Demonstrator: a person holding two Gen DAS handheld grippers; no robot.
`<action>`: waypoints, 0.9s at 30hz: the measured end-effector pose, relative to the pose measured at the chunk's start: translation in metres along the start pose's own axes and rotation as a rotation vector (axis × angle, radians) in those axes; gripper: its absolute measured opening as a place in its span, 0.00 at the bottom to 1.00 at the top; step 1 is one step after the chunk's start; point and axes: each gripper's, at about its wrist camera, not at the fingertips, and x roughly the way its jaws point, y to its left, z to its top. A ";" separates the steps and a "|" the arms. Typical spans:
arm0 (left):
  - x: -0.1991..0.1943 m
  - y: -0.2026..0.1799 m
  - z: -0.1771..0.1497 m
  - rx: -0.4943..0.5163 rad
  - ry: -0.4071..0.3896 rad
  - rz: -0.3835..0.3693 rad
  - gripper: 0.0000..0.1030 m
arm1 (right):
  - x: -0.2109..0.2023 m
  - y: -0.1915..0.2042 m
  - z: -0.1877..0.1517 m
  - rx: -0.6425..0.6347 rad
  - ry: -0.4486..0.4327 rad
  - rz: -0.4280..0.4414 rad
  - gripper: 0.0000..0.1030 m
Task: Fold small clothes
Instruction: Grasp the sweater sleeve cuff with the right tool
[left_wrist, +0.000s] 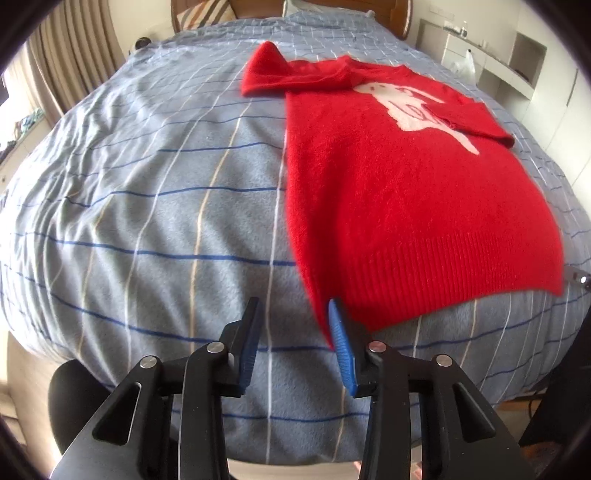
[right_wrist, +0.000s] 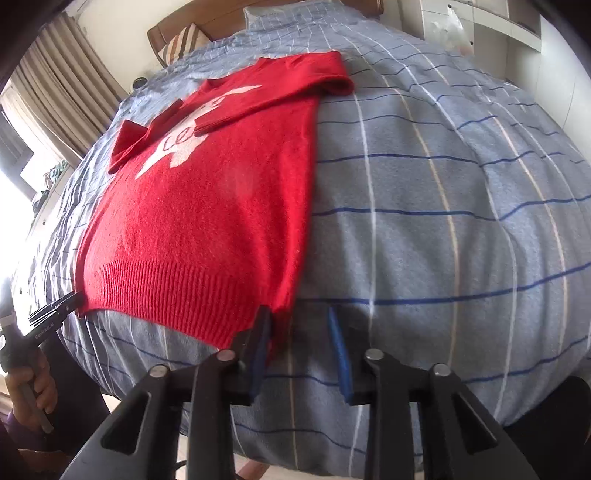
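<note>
Both sets of jaws stand spread. The left gripper (left_wrist: 293, 321) sits at the near left hem corner of the red sweater (left_wrist: 399, 206), the right gripper (right_wrist: 297, 326) at its right corner. The fuzzy knit, ribbed at the hem, lies flat on the checked bed (left_wrist: 147, 206), sleeves folded across its white motif.

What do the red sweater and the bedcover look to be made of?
Red sweater: fuzzy knit, probably wool or acrylic, with a ribbed hem and soft nap. Bedcover: thin matte woven cloth, likely cotton, blue-grey with printed lines and fine wrinkles.
</note>
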 end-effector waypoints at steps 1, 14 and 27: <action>-0.007 0.003 -0.002 0.005 -0.003 0.018 0.40 | -0.009 -0.002 0.000 -0.008 -0.006 -0.035 0.37; -0.012 0.059 0.035 -0.245 -0.426 0.347 0.71 | 0.003 0.132 0.143 -0.578 -0.141 0.025 0.61; 0.024 0.078 0.031 -0.272 -0.259 0.344 0.73 | 0.071 0.086 0.197 -0.252 -0.200 0.005 0.07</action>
